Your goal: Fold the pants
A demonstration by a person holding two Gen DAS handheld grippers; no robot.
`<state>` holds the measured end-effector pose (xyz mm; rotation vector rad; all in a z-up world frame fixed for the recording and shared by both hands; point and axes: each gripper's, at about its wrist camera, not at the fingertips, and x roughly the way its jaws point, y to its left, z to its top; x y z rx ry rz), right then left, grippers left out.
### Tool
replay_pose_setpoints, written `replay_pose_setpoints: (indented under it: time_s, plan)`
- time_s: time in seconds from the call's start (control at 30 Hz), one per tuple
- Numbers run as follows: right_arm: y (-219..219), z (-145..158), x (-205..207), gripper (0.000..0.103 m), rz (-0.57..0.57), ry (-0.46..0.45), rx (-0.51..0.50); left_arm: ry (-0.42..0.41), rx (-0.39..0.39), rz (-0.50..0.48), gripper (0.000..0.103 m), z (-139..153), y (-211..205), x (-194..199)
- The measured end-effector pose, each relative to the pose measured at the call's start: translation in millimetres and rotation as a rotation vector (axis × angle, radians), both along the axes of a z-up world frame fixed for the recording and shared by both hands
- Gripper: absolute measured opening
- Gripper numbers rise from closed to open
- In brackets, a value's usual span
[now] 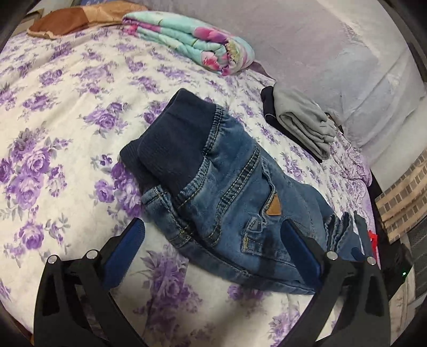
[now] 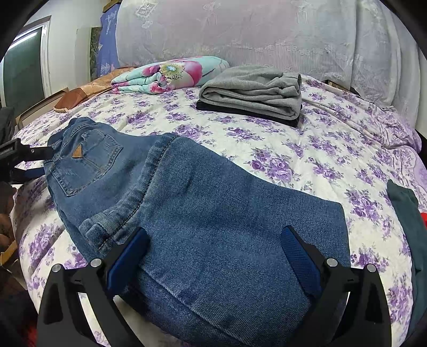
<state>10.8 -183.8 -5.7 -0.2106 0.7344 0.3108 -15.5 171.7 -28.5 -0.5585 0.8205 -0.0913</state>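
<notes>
Bed: a wide bed (image 2: 307, 160) in a white quilt printed with purple roses is filling most of both views.
Head of bed: pale lilac embroidered pillows (image 2: 240, 32) are leaning along the bed's far edge.
Far left corner: a brown and tan cushion (image 1: 66, 22) is lying at the bed's corner.
Wall: a white wall (image 2: 66, 53) is showing at the left.
Window: a framed, dark green pane (image 2: 24, 69) is catching daylight along its top edge.
Right edge: a beige checked cloth (image 1: 403, 197) is hanging beside the bed.

light: even, soft indoor, fairly bright | shadows: faint, under jeans (image 1: 213, 186) and gripper fingers (image 1: 125, 256) | glare: small on finger pins | focus: mostly sharp, slight softness | edges: strong fisheye bending, black corners
</notes>
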Motion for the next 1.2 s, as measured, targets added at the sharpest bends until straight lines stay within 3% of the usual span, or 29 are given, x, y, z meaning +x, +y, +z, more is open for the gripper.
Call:
replay_pose_setpoints:
  time_s: [0.13, 0.33, 0.4, 0.57, 0.73, 0.87, 1.07, 1.2]
  plan:
    - [-0.3, 0.2, 0.1, 0.100, 0.000, 0.000, 0.001, -0.062, 0.061, -0.055, 0.099, -4.5, -5.6, -9.1]
    - [-0.8, 0.2, -0.1, 0.100, -0.001, 0.001, 0.003, -0.065, 0.262, -0.023, 0.099, -3.7, -35.9, -16.7]
    - [-0.7, 0.2, -0.3, 0.100, -0.001, 0.001, 0.003, -0.037, 0.278, -0.018, 0.099, -1.8, -38.8, -15.0]
    - [-0.9, 0.3, -0.5, 0.100, -0.001, 0.000, 0.005, 0.061, 0.160, -0.015, 0.099, 0.4, -23.5, -5.2]
    - [-0.8, 0.1, -0.8, 0.100, -0.002, 0.000, 0.006, 0.066, 0.035, -0.008, 0.099, -0.7, -7.6, -4.4]
    - [-1.2, 0.2, -0.8, 0.100, -0.003, 0.001, 0.007, 0.030, -0.168, 0.007, 0.099, -4.7, 17.1, -5.5]
    - [-0.9, 0.3, -1.0, 0.100, -0.003, 0.000, 0.007, 0.007, -0.171, -0.077, 0.099, -2.7, 9.2, -5.0]
    - [-1.0, 0.5, -1.4, 0.100, -0.003, 0.000, 0.008, -0.002, -0.153, -0.048, 0.096, 1.6, 5.2, 6.0]
